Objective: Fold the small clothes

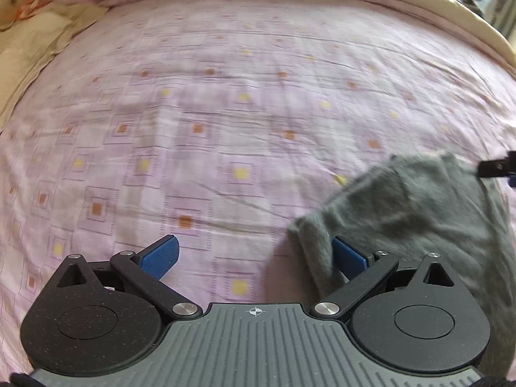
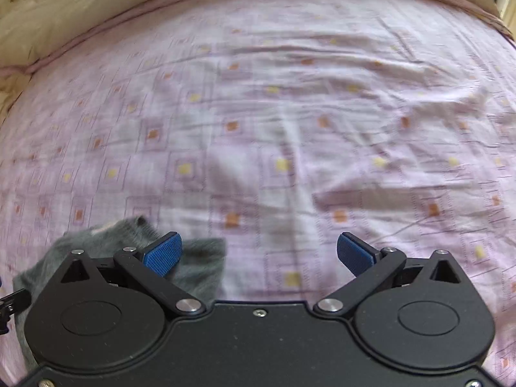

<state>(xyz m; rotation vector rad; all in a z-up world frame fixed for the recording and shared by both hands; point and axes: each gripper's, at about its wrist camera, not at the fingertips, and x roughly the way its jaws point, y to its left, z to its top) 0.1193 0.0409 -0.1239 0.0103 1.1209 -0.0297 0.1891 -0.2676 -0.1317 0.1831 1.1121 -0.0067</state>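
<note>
A small grey garment (image 1: 416,213) lies crumpled on the pink patterned bed sheet (image 1: 225,113), at the lower right of the left wrist view. My left gripper (image 1: 254,259) is open above the sheet; a fold of the grey cloth drapes in front of its right finger, and nothing sits between the pads. The right wrist view shows the same grey garment (image 2: 106,242) at the lower left, partly hidden behind my right gripper (image 2: 259,253). That gripper is open with only bare sheet (image 2: 290,129) between its blue pads. Both views are motion-blurred.
A cream quilt (image 1: 35,45) is bunched along the far and left edges of the bed, and also shows as the quilt (image 2: 64,16) in the right wrist view. The tip of the other gripper (image 1: 498,167) pokes in at the right edge. Wrinkles cross the sheet.
</note>
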